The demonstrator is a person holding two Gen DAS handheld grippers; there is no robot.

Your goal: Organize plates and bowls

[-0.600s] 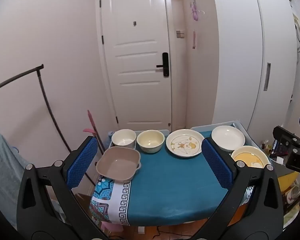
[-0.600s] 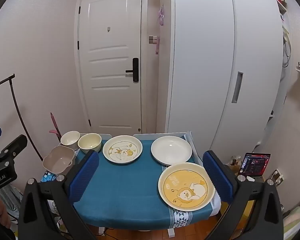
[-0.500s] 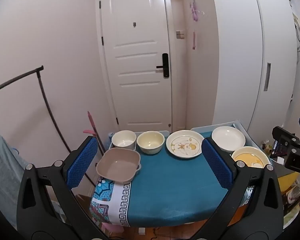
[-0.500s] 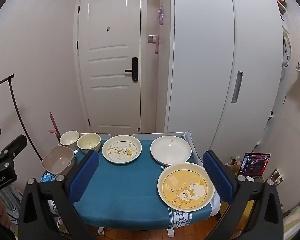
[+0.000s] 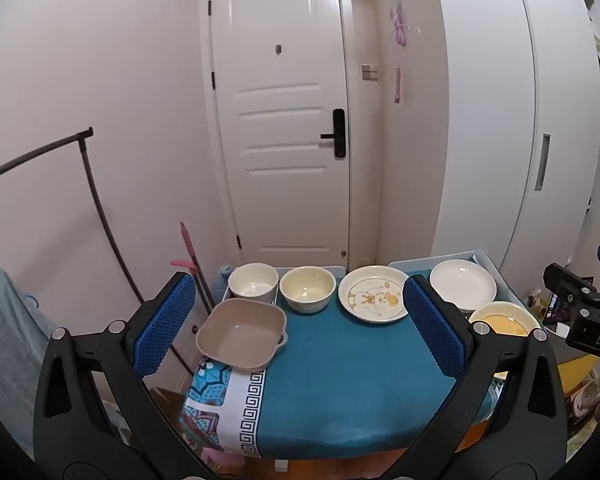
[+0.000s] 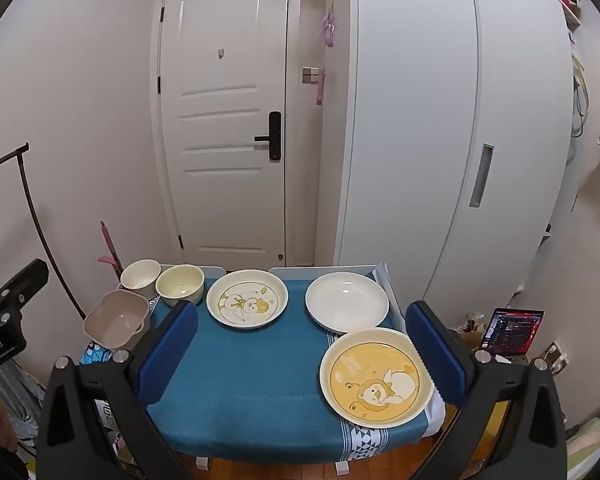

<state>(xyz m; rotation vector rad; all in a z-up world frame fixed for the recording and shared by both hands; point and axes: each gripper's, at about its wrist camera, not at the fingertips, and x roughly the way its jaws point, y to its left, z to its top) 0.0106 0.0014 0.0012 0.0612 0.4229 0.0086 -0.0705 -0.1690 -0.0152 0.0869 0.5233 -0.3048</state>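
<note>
Both claws hang in the air short of the table, spread as wide as they go and gripping nothing. The left gripper [image 5: 300,322] has only blue cloth between its pads; the right gripper [image 6: 302,354] frames the same cloth, its right pad just beside the yellow bear plate [image 6: 376,378] without touching it.

On the table [image 6: 252,380], nearest at 5 o'clock from the right claw, lies that yellow plate, flat, face up. At the left edge, 10 o'clock, the squarish tan bowl [image 5: 242,334] sits mouth up, overhanging the corner. Farther back runs a row: white bowl [image 5: 254,282], cream bowl [image 5: 307,288], duck plate [image 6: 247,298], plain white plate [image 6: 347,300], all upright and apart.

Beyond, at 12 o'clock, a white door [image 6: 226,140]; at 2 o'clock a white wardrobe [image 6: 440,140].
</note>
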